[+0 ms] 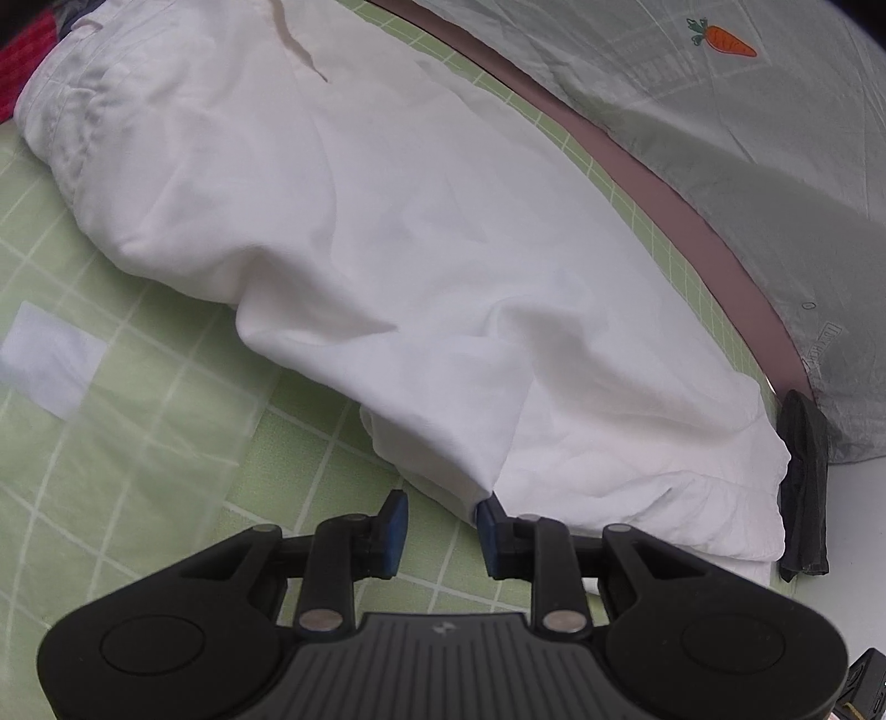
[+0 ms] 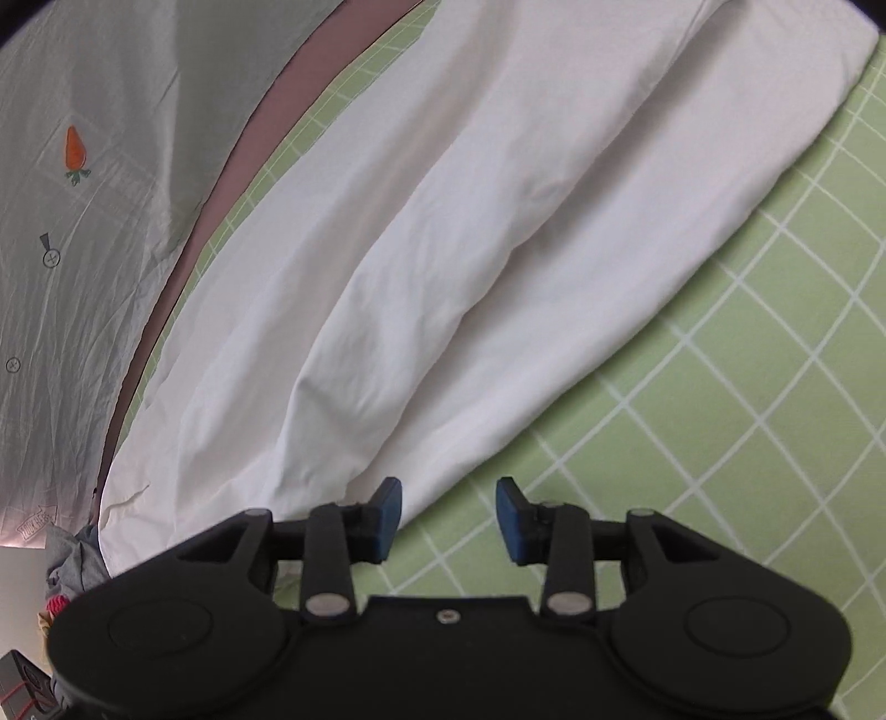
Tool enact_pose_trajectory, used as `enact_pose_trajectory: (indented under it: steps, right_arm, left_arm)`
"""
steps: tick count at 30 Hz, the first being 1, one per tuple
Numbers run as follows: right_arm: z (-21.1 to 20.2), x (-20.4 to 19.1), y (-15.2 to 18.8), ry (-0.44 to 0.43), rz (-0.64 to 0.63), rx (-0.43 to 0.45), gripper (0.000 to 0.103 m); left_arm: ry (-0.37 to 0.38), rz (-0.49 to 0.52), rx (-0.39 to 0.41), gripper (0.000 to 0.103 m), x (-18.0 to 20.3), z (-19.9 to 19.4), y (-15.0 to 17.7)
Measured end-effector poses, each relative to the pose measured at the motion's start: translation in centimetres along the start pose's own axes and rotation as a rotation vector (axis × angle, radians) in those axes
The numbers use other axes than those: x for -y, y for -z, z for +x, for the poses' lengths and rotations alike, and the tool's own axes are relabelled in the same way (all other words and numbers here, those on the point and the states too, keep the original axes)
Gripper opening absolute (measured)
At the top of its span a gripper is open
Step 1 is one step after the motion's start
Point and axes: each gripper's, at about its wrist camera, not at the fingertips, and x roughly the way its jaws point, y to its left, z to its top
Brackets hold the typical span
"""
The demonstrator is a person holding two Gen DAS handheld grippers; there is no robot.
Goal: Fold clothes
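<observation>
A white garment (image 1: pixel 387 238) lies folded lengthwise on a green grid mat (image 1: pixel 138 443). My left gripper (image 1: pixel 443 531) is open just at the garment's near hem; its right fingertip (image 1: pixel 490 526) touches a fold of the cloth. In the right wrist view the same white garment (image 2: pixel 443 249) stretches away across the mat (image 2: pixel 720 443). My right gripper (image 2: pixel 448 518) is open and empty, low over the mat at the garment's near edge, its left fingertip (image 2: pixel 387 515) beside the cloth.
A grey shirt with an orange carrot patch (image 1: pixel 731 41) lies beyond the mat's brown edge (image 1: pixel 664 183), also in the right wrist view (image 2: pixel 75 149). A dark folded cloth (image 1: pixel 805 487) sits at the mat's right end. A pale patch (image 1: pixel 50 360) lies on the mat. Red fabric (image 1: pixel 22 61) shows far left.
</observation>
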Motion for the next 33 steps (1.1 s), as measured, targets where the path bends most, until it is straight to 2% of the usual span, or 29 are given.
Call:
enact_pose_trajectory:
  steps: [5,10,14,18,20,22,24,27,30,33]
  right_arm:
    - [-2.9,4.6,-5.7,0.062,-0.05,0.093,0.039]
    - [-4.2,8.8,-13.0,0.158,-0.122,0.208,0.039]
    - [-3.7,12.6,-19.0,0.182,-0.075,0.257,0.039]
    - [-3.1,13.7,-23.2,0.207,-0.047,0.303,0.042]
    - [-2.3,13.8,-24.9,0.225,-0.009,0.298,0.043]
    - [-1.4,14.0,-25.8,0.225,0.022,0.29,0.043]
    - [-0.8,14.2,-26.2,0.219,0.029,0.292,0.024]
    - [-0.9,13.8,-25.8,0.214,-0.066,0.338,0.009]
    - [-3.3,14.0,-24.9,0.168,-0.11,0.419,0.005]
    - [-5.9,14.4,-24.0,0.179,-0.14,0.49,0.005]
  left_arm:
    - [-0.04,-0.124,0.03,0.029,-0.5,0.5,1.2]
    - [-0.078,-0.19,0.077,0.029,-0.4,0.8,1.9]
    - [-0.113,-0.23,0.095,0.03,0.2,1.1,2.1]
    - [-0.153,-0.247,0.1,0.031,0.8,1.2,2.2]
    - [-0.174,-0.247,0.095,0.031,1.2,1.4,2.1]
    - [-0.196,-0.24,0.089,0.031,1.5,1.5,2.1]
    - [-0.215,-0.217,0.085,0.031,1.7,1.5,2.0]
    - [-0.235,-0.192,0.079,0.031,2.1,1.5,2.0]
    - [-0.234,-0.192,0.072,0.031,2.1,1.5,2.0]
    - [-0.234,-0.187,0.071,0.031,2.2,1.4,2.3]
